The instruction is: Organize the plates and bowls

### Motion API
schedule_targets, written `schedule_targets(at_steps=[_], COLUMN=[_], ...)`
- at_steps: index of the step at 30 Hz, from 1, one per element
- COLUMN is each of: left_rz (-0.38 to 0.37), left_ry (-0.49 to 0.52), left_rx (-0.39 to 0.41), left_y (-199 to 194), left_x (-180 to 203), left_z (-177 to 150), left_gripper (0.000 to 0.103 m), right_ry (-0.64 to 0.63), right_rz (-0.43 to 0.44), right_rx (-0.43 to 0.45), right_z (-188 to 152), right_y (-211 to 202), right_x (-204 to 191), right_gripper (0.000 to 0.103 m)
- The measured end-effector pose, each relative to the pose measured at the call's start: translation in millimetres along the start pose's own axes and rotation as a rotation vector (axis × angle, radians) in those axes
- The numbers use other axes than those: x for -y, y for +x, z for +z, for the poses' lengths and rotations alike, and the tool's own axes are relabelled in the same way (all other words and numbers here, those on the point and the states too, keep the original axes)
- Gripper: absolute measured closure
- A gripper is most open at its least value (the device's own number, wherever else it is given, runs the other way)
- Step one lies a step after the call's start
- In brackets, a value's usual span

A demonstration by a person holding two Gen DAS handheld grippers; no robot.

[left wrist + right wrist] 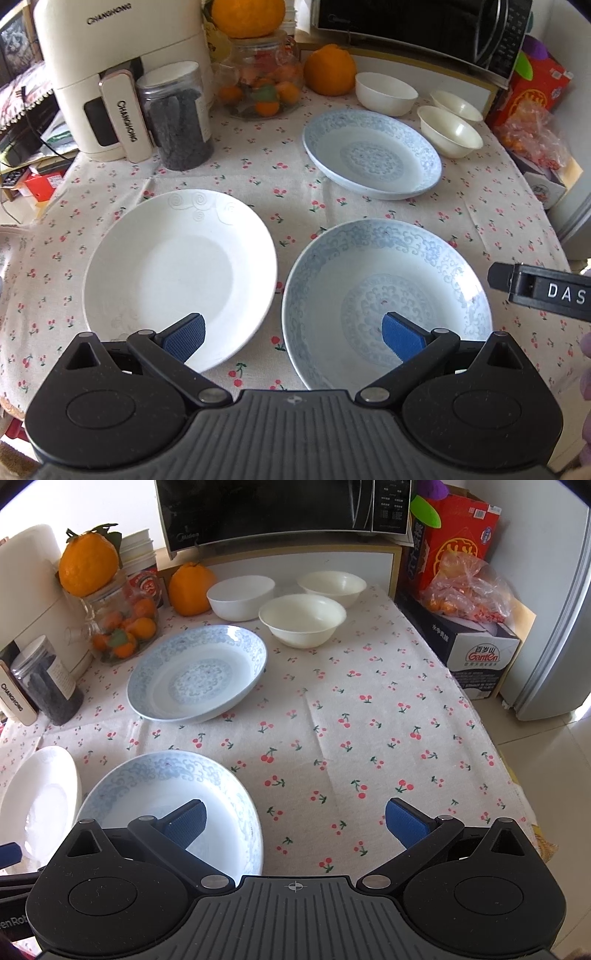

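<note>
The left tool point(291, 338) hangs with its blue pads spread wide and holding nothing, one pad over the white plate point(177, 273), the other over the near blue-patterned plate point(388, 295). The right tool point(293, 823) is equally spread and unladen, over that plate's right rim and bare cherry-print table point(369, 720). Farther back lie a second blue plate point(195, 672) and three white bowls point(301, 618), well apart from the table's right edge.

Soft, bright daylight fills both views, and shadows are faint. The white plate point(177, 273) looks nearly washed out, and the microwave point(284, 509) door carries pale reflections. Fisheye distortion bends the bench point(369, 709) edges, and dark vignetting fills the picture corners. Focus is fairly sharp throughout.
</note>
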State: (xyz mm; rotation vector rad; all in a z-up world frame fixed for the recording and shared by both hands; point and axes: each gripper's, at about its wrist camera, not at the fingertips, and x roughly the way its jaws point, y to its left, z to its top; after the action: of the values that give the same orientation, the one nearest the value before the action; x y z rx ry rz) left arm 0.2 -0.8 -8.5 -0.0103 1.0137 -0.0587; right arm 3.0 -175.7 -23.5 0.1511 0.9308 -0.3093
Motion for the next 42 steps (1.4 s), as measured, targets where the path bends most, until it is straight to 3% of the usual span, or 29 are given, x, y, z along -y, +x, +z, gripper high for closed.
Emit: schedule_targets(at_steps=[4, 14, 17, 20, 25, 28, 30, 36, 42], left_rz=[-0.064, -0.269, -0.324, -0.367, -0.388, -0.387, -0.377, -0.331, -0.304], left_ry=[-0.007, -0.086, -0.112, -0.135, -0.157, -0.178, -0.184, -0.192, -0.169], left_rx=[-0.021, -0.08, -0.106, -0.119, -0.123, -0.132, -0.14, -0.166, -0.136], left_y=[2, 7, 12, 15, 19, 23, 25, 33, 35], left_x=[-4, -18, -22, -25, -29, -33, -34, -37, -37], left_z=[0, -4, -6, -8, -10, -10, -11, -14, -15], left_gripper=[0.004, 0.018, 0.025, 0.031, 0.036, 0.044, 0.054, 0.083, 0.091], right_ry=[-0.033, 0.001, 0.093, 0.197, 0.29, 0.321, 0.325, 0.311, 0.289], right_rz=[0.033, 0.241, 0.316, 0.404, 0.419, 0.425, 0.428, 0.448, 0.42], right_rx=[0.027, -0.059, -0.097, -0.187, -0.219, -0.238, -0.243, -0.265, -0.237], right_z=[3, 21, 14, 8, -1, -3, -5, -9, -8], right_y=[-7, 9, 26, 44, 56, 62, 63, 69, 65], right_x=[1, 20, 35, 47, 55, 56, 55, 47, 44], right_gripper=[0.0, 0.003, 0.009, 0.023, 0.053, 0.062, 0.065, 0.089, 0.095])
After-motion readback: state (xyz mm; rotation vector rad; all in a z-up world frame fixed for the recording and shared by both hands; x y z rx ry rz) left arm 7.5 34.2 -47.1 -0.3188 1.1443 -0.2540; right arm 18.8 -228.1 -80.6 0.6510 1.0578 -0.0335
